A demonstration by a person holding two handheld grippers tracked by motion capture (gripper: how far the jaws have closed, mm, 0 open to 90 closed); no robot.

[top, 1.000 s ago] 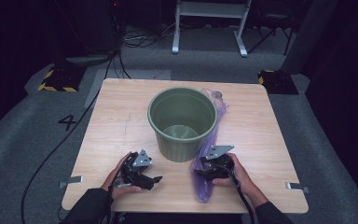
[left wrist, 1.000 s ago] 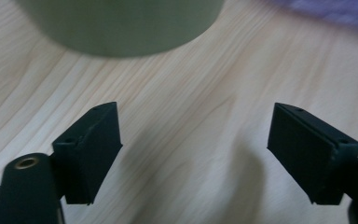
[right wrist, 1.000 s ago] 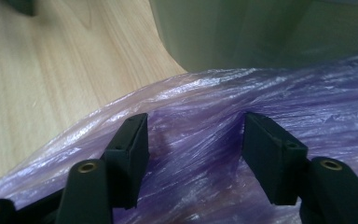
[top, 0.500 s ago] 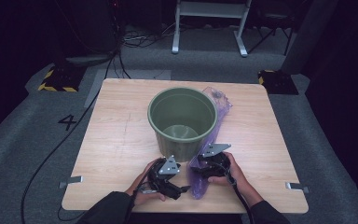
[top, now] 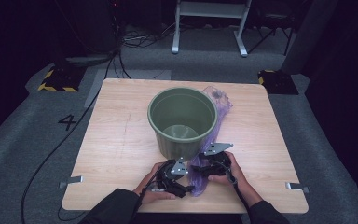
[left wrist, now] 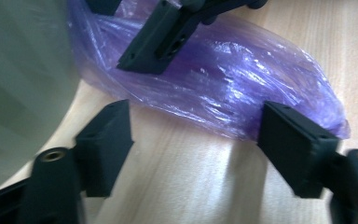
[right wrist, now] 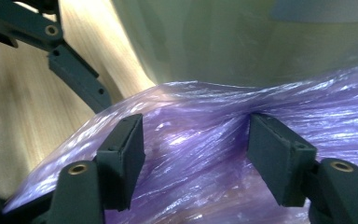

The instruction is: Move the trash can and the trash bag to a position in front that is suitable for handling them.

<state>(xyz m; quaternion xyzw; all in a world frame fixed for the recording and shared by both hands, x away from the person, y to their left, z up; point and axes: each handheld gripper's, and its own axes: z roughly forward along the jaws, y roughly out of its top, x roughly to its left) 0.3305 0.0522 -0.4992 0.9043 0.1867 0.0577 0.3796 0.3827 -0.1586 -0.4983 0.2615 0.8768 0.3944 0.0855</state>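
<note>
We see a purple plastic bag (top: pixel 209 140) lying on the wooden bench (top: pixel 116 140), curled round the right side of a green bucket (top: pixel 182 119) and touching its wall. Our right tongs (right wrist: pixel 196 154) straddle the bag's near end with the film bunched between the pads; their jaws have just been opening, and we cannot tell whether they pinch it. Our left tongs (left wrist: pixel 196 144) sit just beside the bag's near tip, jaws apart over bare wood with the film lying just beyond the pads; they have just been closing with nothing between them. The bench stands on grey carpet (top: pixel 23 140) marked with a 4, in a dark room with cables and a white metal frame (top: pixel 209 28) behind.
</note>
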